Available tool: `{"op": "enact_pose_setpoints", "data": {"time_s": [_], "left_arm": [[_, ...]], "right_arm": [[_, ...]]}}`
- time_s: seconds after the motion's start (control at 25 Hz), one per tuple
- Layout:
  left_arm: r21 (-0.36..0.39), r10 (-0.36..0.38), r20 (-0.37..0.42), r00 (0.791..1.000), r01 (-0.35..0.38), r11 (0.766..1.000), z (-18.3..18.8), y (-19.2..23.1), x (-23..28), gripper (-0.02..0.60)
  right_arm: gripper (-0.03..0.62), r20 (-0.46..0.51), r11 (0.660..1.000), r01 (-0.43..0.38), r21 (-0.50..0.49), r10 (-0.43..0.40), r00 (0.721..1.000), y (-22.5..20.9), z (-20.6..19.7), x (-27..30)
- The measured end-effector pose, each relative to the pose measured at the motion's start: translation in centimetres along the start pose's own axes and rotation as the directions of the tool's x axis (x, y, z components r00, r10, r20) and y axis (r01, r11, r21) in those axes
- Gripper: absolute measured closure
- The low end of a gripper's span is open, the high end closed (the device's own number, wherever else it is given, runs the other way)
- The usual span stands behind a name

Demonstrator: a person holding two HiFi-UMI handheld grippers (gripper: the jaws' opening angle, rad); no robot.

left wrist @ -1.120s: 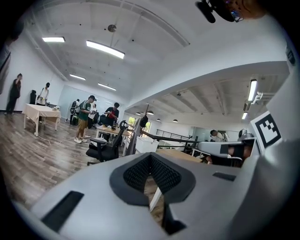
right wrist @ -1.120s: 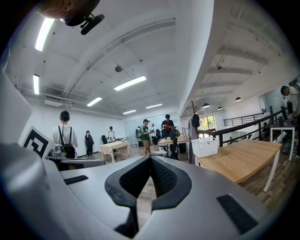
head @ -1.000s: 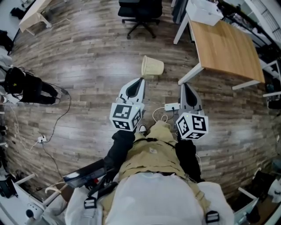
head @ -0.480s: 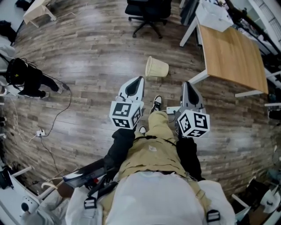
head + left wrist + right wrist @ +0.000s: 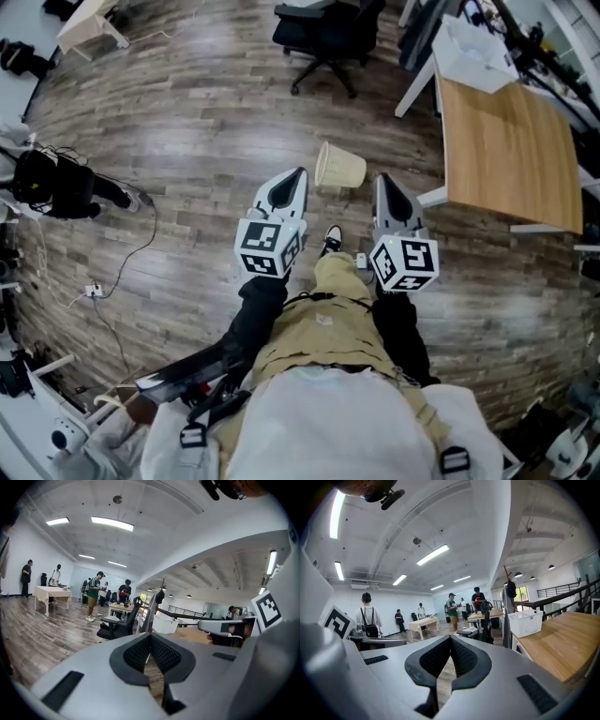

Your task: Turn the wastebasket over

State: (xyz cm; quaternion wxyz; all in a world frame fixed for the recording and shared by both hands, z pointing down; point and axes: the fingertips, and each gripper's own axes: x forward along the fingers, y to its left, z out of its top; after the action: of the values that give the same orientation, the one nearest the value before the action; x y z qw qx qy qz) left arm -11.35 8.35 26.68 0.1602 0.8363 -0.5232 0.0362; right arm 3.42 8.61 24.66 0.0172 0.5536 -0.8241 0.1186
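The left gripper (image 5: pixel 298 174) has its jaws pressed together with nothing between them. Just ahead of its tip, the wastebasket (image 5: pixel 339 167) lies on its side on the wood floor (image 5: pixel 187 141), between the two gripper tips. The right gripper (image 5: pixel 382 180) is likewise closed and empty. A desk (image 5: pixel 506 150) stands further right.

I see a large open-plan office, seen from above and at floor level. It has a grey-brown wood-plank floor (image 5: pixel 187 122), a black swivel office chair on castors (image 5: pixel 323 28) and a light wooden desk with white legs (image 5: pixel 506 150). A pale woven wastebasket (image 5: pixel 339 167) lies nearby. Long ceiling strip lights (image 5: pixel 112 523) hang above people standing round tables (image 5: pixel 95 595).
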Motion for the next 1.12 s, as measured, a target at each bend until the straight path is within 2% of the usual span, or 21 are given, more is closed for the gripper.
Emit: {"op": "enact_pose_setpoints", "data": {"time_s": [0.2,0.36,0.52,0.72,0.92,1.12], "left_arm": [[0.001,-0.027,-0.049,0.998,0.027,1.0,0.6,-0.4,7.9,0.58],[0.005,-0.02,-0.066,0.998,0.021,1.0,0.9,-0.6,12.2,0.58],[-0.004,-0.009,-0.099,0.995,0.008,1.0,0.5,-0.2,14.8,0.58],[-0.037,-0.006,-0.142,0.99,0.001,0.999,-0.4,1.2,16.8,0.58],[-0.075,-0.022,-0.219,0.975,0.006,0.997,-4.1,2.8,18.7,0.58],[-0.189,-0.09,-0.339,0.936,0.026,0.982,-9.7,4.6,20.4,0.58]], "right_arm": [[0.574,-0.038,1.0,-0.027,0.012,0.027,0.999,-4.4,0.6,5.5],[0.574,-0.052,0.998,-0.059,0.009,0.059,0.997,-6.6,1.0,9.0],[0.574,-0.074,0.998,-0.064,0.019,0.065,0.995,-8.2,1.1,11.0],[0.574,-0.135,0.998,-0.031,0.051,0.037,0.99,-9.2,-0.4,12.5],[0.574,-0.222,0.996,0.034,0.087,-0.014,0.975,-10.9,-4.2,13.6],[0.574,-0.326,0.99,0.098,0.102,-0.06,0.943,-12.0,-8.9,14.4]]}}
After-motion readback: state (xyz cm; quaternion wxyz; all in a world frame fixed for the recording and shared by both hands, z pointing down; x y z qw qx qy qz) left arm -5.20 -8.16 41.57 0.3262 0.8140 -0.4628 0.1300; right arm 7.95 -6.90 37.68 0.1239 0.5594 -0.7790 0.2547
